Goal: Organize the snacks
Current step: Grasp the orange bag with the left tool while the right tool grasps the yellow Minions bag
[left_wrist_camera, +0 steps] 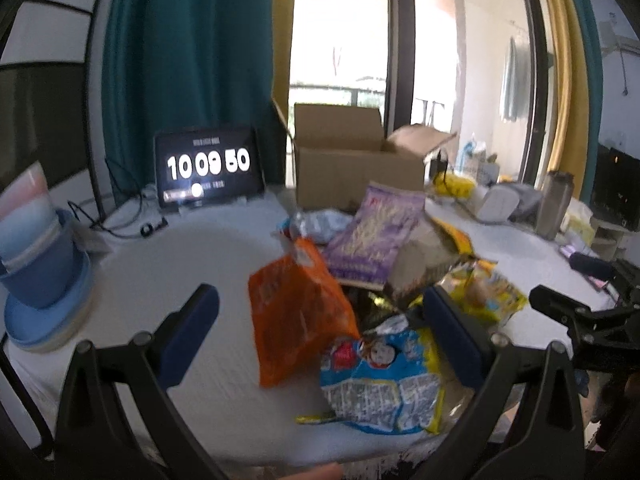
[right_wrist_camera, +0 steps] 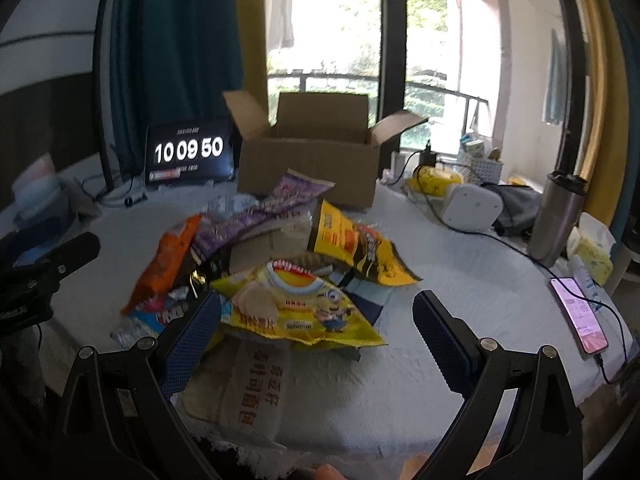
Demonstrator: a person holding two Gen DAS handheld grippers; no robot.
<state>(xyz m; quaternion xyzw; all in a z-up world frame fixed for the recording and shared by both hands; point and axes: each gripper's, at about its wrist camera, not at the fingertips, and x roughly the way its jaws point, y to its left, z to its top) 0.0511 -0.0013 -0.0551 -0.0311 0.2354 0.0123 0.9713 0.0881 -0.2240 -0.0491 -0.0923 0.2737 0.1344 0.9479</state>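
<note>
My left gripper [left_wrist_camera: 320,336] has its fingers wide apart and holds nothing. Between them stands an orange bag [left_wrist_camera: 298,316], upright and a little tilted, and just right of it lies a blue bag [left_wrist_camera: 380,384], flat on the near part of the table [left_wrist_camera: 168,264]. My right gripper [right_wrist_camera: 316,340] is also spread wide and empty. Between its fingers I see a yellow chips bag [right_wrist_camera: 296,304] that lies on top of a pale bread bag [right_wrist_camera: 256,380]; the left finger [right_wrist_camera: 192,336] is just beside the chips bag, but I cannot tell if it touches.

Farther in the pile there is a purple bag [left_wrist_camera: 376,232], leaning on a grey pack [left_wrist_camera: 420,264], and a yellow-black bag [right_wrist_camera: 356,248] to the right. The snacks are all in one heap in the middle of the table.

Behind the heap stands an open cardboard box [right_wrist_camera: 308,164], flaps up. Left of it a tablet [left_wrist_camera: 208,168] shows 10 09 50. At far left are stacked blue bowls [left_wrist_camera: 40,264]. At right stand a steel tumbler [right_wrist_camera: 560,216] and a phone [right_wrist_camera: 580,316] on a cable.
</note>
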